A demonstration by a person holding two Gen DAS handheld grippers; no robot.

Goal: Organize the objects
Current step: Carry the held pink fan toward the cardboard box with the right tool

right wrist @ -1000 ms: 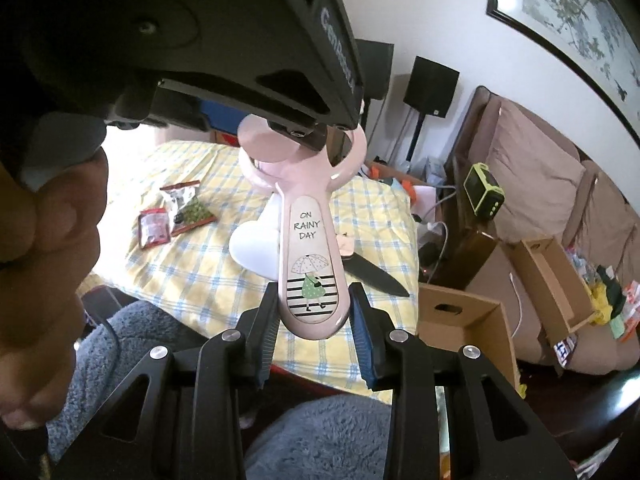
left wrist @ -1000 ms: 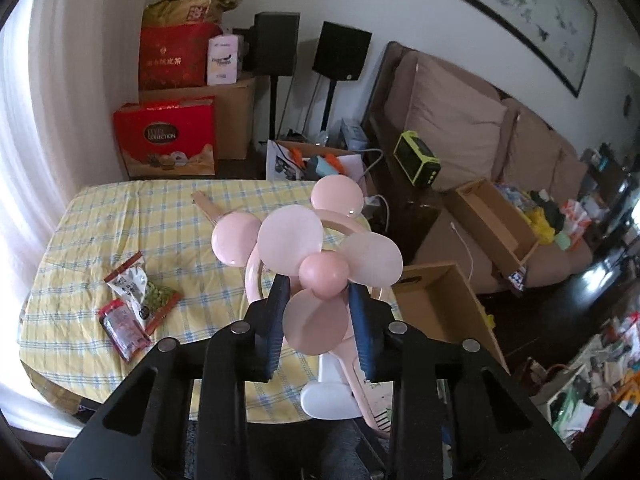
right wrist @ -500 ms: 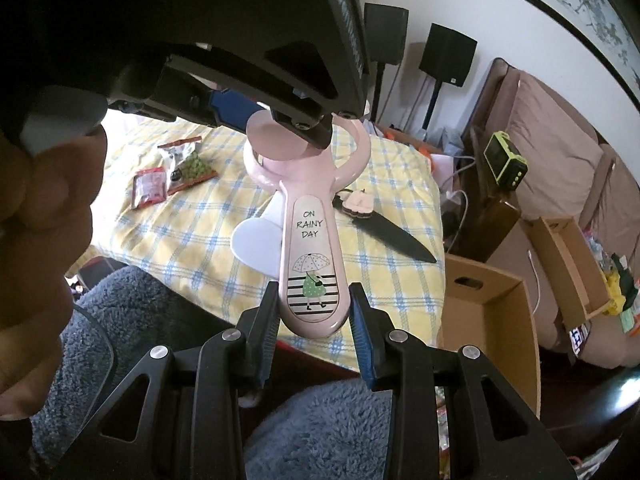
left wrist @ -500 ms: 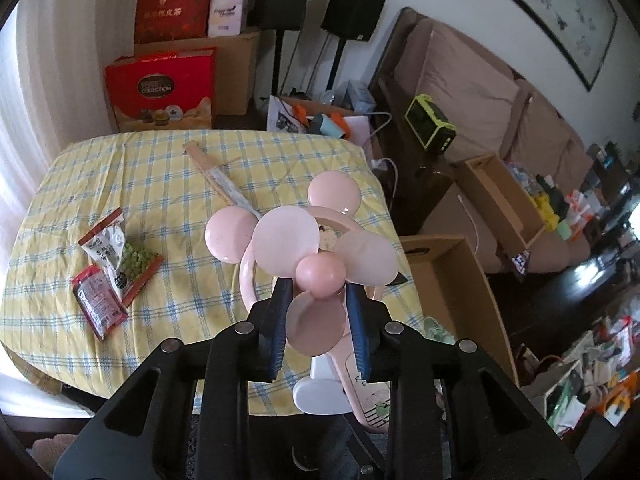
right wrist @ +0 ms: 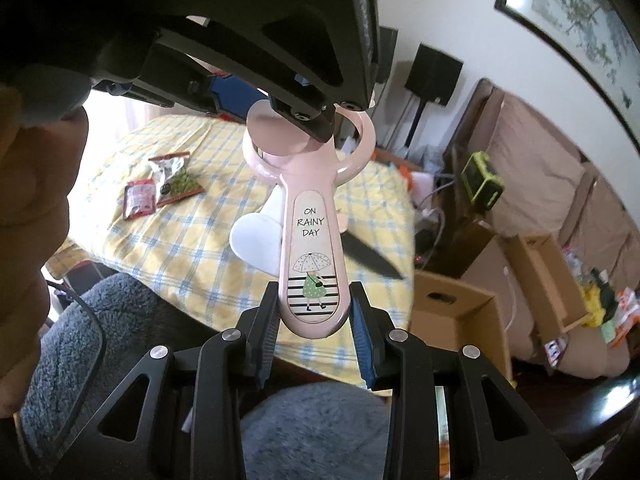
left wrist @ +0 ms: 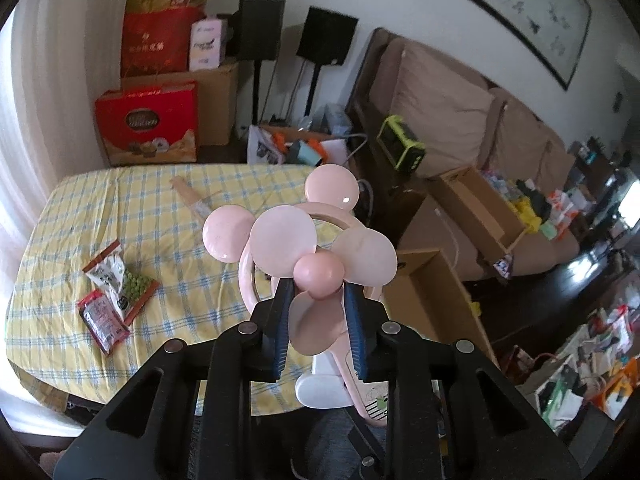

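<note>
Both grippers are clamped on the same pink plastic handheld fan [left wrist: 316, 268], held up over the yellow checked tablecloth [left wrist: 80, 216]. Right gripper [right wrist: 314, 312] grips the bottom of the "ON RAINY DAY" handle; left gripper [left wrist: 318, 316] pinches a thin soft blade just under the round hub. My worry is that blade: squeeze or twist it and it bends or slips free. Below and left of the claws lie red and green snack packets [left wrist: 110, 296], and off right an open cardboard box [left wrist: 436, 300].
</note>
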